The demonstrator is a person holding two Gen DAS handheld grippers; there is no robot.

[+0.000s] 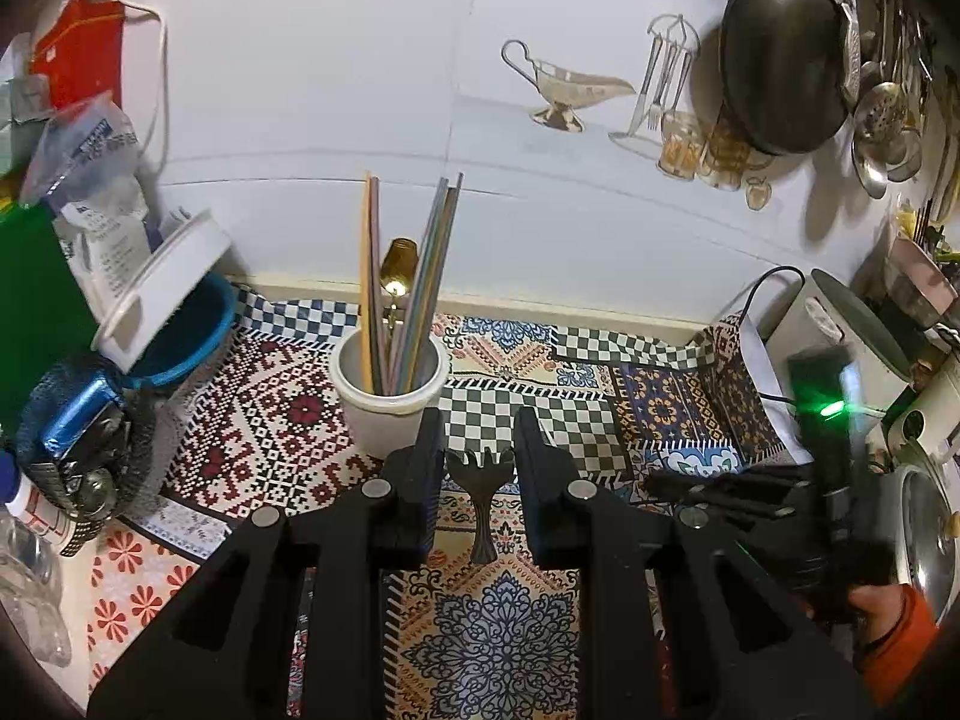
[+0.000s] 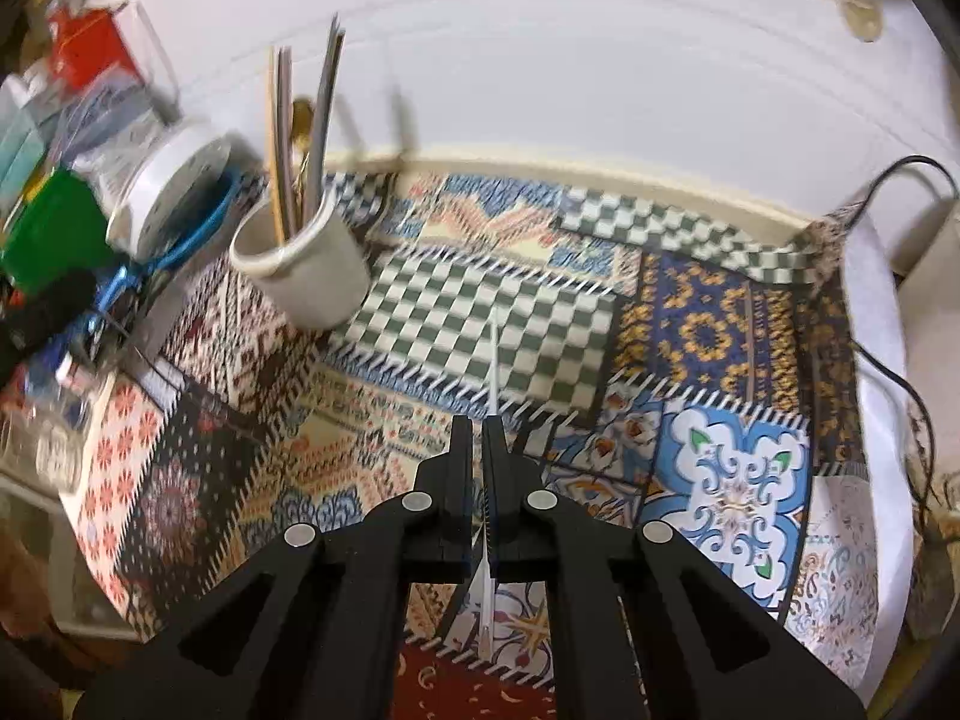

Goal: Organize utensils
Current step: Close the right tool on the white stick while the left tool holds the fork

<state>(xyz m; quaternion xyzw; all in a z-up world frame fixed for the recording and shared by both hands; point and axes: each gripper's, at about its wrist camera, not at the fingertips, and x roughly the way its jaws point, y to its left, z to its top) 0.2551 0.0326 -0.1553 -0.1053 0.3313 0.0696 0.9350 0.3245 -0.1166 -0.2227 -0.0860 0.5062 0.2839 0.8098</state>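
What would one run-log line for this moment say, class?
left tool: open around dark fork on patterned cloth | right tool: shut on white stick | cup: holds straws, gold spoon

A counter covered by a patchwork-patterned cloth (image 1: 498,618) carries a white cup (image 1: 389,387) holding chopsticks and a gold spoon. A small dark fork (image 1: 482,495) lies flat on the cloth near the cup. At the left edge stand a blue-rimmed tub (image 1: 192,330) and a mesh basket (image 1: 90,438)
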